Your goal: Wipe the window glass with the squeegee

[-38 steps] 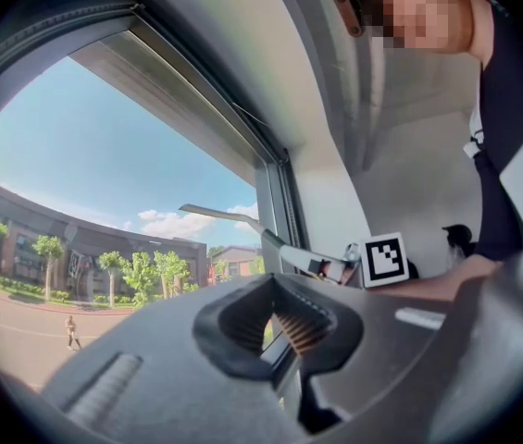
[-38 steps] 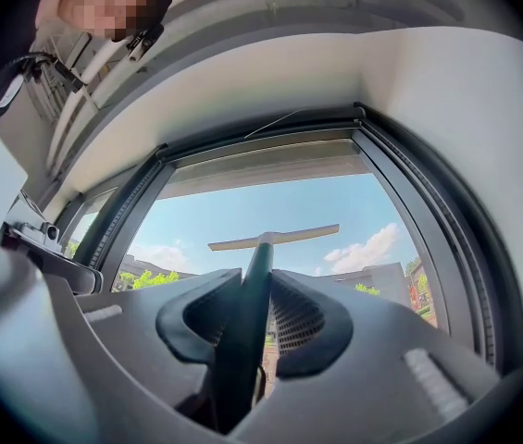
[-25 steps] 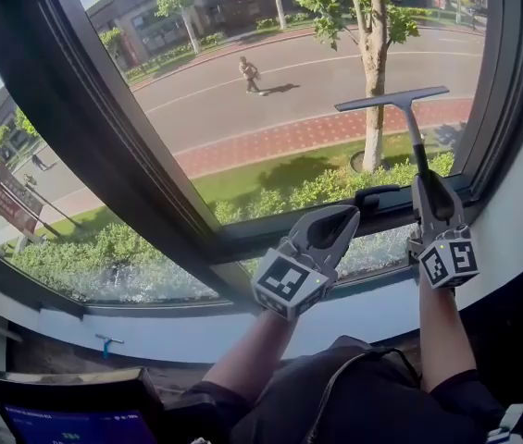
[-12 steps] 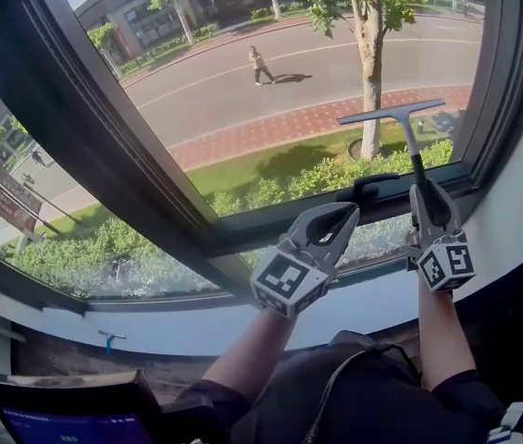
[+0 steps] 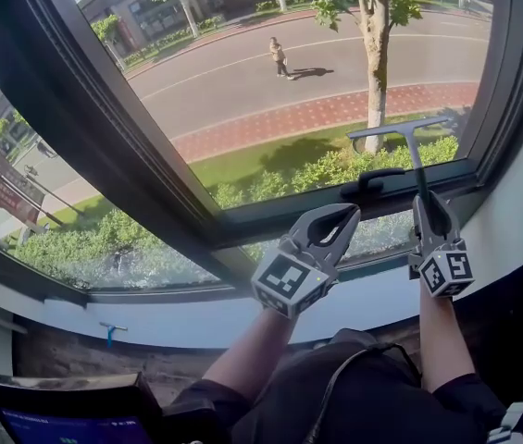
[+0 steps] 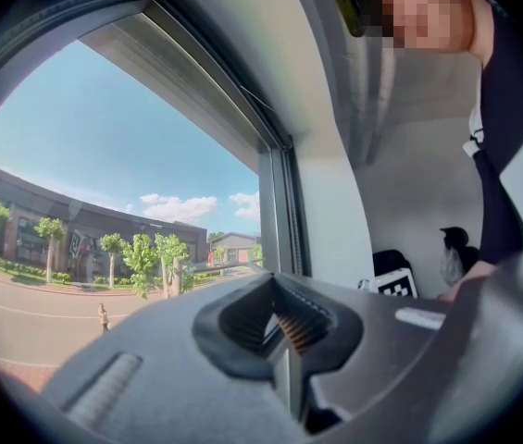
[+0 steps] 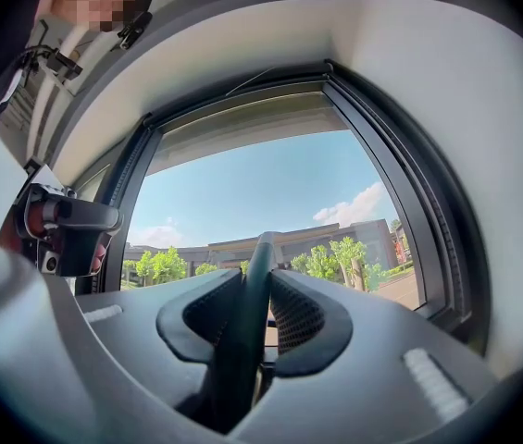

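Right gripper (image 5: 425, 202) is clamped on the squeegee (image 5: 417, 160) by its dark handle. The right gripper view shows both jaws pressed tight to the shaft (image 7: 242, 322). The blade sits low on the window glass (image 5: 317, 72), just above the bottom frame and close beside the black latch handle (image 5: 372, 181). I can't confirm whether the rubber is touching the glass.

Left gripper (image 5: 337, 218) hovers below the frame with its jaws together and nothing between them (image 6: 275, 317).

Step, as I judge it: the tail end of a downward pull. The next move calls for lifting the blade clear of the latch, resetting it high on the pane, and keeping the edge flat to the glass.

Count: one squeegee, two grippers, one latch handle.
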A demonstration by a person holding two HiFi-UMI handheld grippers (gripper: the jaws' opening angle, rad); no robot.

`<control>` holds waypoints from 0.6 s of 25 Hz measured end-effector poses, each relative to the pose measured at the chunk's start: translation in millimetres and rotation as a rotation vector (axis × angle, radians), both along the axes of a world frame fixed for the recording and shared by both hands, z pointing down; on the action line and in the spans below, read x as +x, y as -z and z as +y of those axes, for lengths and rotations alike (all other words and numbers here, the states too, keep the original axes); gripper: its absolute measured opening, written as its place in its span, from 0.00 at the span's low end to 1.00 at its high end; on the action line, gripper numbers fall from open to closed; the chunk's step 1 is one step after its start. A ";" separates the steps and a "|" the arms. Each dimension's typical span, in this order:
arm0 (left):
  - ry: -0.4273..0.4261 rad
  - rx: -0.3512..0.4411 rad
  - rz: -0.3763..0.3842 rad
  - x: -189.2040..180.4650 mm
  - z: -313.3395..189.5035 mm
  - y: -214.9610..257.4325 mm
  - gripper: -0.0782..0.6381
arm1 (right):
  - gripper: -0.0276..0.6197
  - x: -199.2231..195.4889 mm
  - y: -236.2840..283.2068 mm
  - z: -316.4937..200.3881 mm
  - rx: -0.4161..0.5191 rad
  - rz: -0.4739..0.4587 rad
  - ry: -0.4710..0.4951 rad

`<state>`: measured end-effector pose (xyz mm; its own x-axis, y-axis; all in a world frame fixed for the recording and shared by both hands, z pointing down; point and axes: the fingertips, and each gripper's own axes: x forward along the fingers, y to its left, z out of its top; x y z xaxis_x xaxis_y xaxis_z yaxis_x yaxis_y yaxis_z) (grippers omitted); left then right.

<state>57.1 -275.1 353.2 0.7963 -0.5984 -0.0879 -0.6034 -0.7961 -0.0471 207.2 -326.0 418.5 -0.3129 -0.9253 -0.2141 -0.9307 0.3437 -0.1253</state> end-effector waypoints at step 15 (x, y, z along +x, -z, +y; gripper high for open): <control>0.012 -0.058 -0.025 -1.9 5.6 -12.0 0.11 | 0.20 6.9 -53.5 2.7 -0.114 -0.010 0.009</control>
